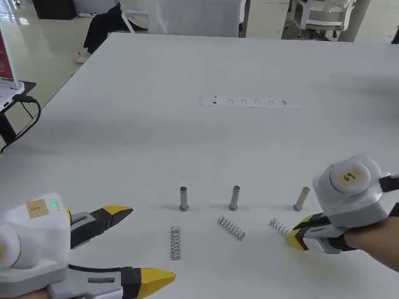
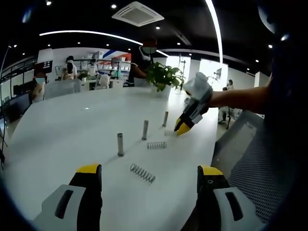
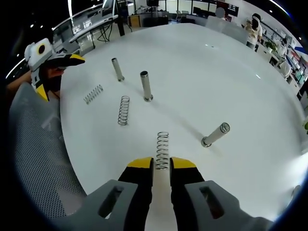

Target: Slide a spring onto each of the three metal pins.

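Observation:
Three metal pins stand in a row on the white table: left pin [image 1: 183, 198], middle pin [image 1: 234, 197], right pin [image 1: 302, 198]. A spring lies in front of each: left spring [image 1: 175, 242], middle spring [image 1: 231, 227], right spring [image 1: 279, 227]. My right gripper [image 1: 293, 237] is low at the right spring's near end. In the right gripper view the right gripper [image 3: 162, 164] has its jaws narrowed onto that right spring [image 3: 162, 149], which still lies flat. My left gripper [image 1: 146, 245] hovers open at the front left, with the left spring [image 2: 142, 173] ahead between its jaws.
A white power strip [image 1: 249, 101] lies further back on the table [image 1: 156, 124]. A black cable [image 1: 28, 115] hangs at the left edge. Chairs and a seated person are beyond the far edge. Broad bare tabletop lies behind the pins.

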Tool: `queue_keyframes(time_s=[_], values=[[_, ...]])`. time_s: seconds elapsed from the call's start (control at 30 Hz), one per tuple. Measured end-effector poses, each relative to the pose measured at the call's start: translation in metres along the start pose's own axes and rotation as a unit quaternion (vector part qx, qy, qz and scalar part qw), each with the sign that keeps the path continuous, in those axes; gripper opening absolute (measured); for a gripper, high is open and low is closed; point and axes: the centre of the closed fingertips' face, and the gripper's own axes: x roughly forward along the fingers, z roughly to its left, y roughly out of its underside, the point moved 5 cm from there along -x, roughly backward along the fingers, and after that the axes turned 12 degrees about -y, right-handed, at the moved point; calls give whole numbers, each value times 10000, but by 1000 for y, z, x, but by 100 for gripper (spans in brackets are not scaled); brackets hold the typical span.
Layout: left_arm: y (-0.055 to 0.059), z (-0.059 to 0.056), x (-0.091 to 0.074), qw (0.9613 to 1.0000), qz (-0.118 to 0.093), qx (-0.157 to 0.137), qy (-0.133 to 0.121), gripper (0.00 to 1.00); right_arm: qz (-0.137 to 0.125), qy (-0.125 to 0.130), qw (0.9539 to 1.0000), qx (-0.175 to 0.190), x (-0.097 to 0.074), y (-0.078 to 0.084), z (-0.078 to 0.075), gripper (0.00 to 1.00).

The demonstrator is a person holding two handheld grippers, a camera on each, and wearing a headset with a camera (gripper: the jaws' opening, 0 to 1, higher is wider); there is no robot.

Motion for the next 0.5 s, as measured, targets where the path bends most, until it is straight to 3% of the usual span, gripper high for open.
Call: queue_keyframes(time_s=[0.5], values=[[0, 0, -1, 10000, 3, -29, -24, 77, 226, 10, 9995, -217, 8, -3, -3, 8]])
